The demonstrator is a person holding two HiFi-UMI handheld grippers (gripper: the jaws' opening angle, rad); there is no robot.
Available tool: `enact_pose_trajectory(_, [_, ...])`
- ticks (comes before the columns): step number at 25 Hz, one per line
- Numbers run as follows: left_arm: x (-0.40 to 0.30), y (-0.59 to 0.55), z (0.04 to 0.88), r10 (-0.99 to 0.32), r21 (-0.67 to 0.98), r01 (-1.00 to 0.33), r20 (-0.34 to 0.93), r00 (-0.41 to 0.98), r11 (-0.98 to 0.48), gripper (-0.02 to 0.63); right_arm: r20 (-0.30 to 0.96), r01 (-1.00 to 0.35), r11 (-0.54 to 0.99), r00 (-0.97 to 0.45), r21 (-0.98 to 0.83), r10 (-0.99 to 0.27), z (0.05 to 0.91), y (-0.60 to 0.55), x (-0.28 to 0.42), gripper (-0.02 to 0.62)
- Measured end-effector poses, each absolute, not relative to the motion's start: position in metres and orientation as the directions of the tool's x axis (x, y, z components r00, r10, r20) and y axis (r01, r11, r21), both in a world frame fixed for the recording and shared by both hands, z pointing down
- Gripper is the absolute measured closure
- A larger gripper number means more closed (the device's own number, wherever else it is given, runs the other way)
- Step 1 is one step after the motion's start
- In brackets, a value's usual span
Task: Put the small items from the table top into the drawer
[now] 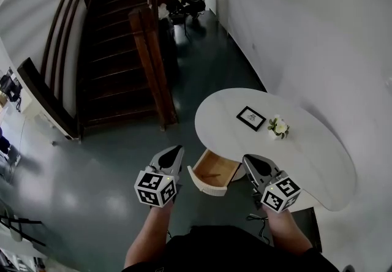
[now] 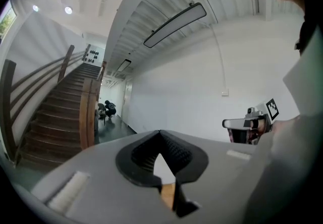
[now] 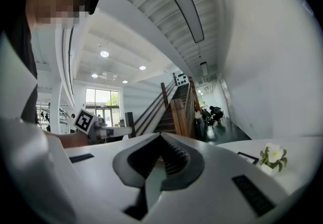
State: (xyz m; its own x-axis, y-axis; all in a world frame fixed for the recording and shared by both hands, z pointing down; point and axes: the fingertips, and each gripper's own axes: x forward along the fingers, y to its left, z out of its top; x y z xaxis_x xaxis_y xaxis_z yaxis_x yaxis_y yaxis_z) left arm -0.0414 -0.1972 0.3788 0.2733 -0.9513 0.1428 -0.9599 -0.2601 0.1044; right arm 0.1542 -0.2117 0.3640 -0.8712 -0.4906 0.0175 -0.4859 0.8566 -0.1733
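Observation:
A white rounded table (image 1: pixel 318 160) stands against the wall. On it lie a small black picture frame (image 1: pixel 251 117) and a little white flower pot (image 1: pixel 278 127). Its drawer (image 1: pixel 213 173) is pulled open below the near edge, and the wooden inside looks bare. My left gripper (image 1: pixel 176 151) is shut and empty, just left of the drawer. My right gripper (image 1: pixel 249 159) is shut and empty too, just right of the drawer at the table's edge. In the right gripper view the flower pot (image 3: pixel 272 156) and the frame (image 3: pixel 247 157) show beyond the gripper (image 3: pixel 161 137). The left gripper (image 2: pixel 160 134) points away from the table.
A dark wooden staircase (image 1: pixel 116 38) with a thick newel post (image 1: pixel 150 62) rises to the left of the table. A white wall (image 1: pixel 318 32) runs along the right. Dark glossy floor (image 1: pixel 110 166) spreads on the left. Bags or a seated figure (image 1: pixel 187 1) are far down the corridor.

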Motion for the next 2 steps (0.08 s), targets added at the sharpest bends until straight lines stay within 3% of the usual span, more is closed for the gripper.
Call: enact_pose_trajectory(2, [-0.0419, -0.1975, 0.3811, -0.95, 0.107, -0.959, 0.142, 0.278, -0.264, 0.595, 0.02, -0.493, 0.852, -0.867, -0.175, -0.498, 0.3674, -0.2131, 0.156, 0.584])
